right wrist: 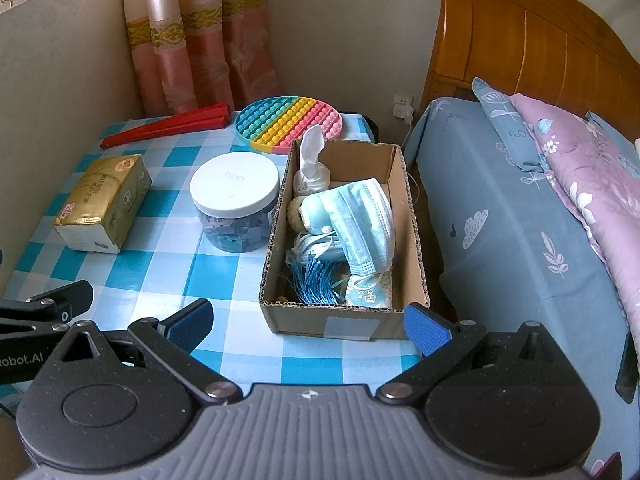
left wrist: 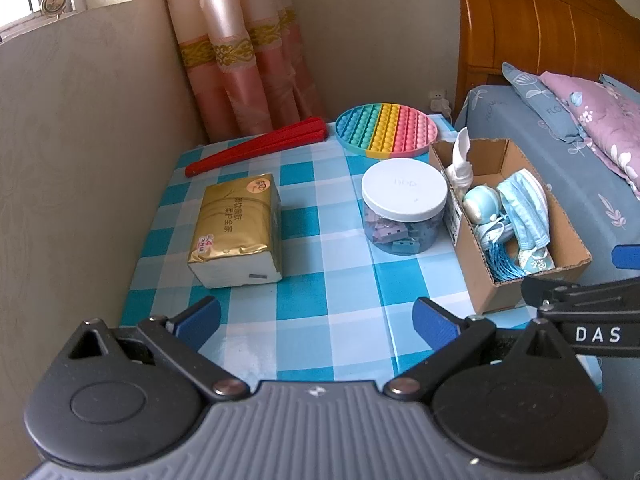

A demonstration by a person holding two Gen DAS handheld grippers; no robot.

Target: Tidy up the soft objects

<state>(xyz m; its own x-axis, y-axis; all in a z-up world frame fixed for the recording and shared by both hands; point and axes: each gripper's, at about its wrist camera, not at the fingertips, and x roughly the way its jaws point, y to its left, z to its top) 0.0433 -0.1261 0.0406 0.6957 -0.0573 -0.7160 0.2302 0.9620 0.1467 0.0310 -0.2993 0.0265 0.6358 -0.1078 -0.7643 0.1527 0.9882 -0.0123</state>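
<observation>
Both grippers, left gripper (left wrist: 316, 318) and right gripper (right wrist: 308, 320), spread wide, empty. Tissue pack (left wrist: 236, 230) lies at 10 o'clock on table; cardboard box (right wrist: 412, 220) at 2 o'clock. Approach pack across narrow width, squeeze gently.

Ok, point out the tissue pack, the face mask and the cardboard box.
tissue pack (left wrist: 236, 224), left wrist view, on its gold top face.
face mask (right wrist: 366, 224), right wrist view, on its pleated blue middle.
cardboard box (right wrist: 412, 240), right wrist view, on its right wall.
</observation>
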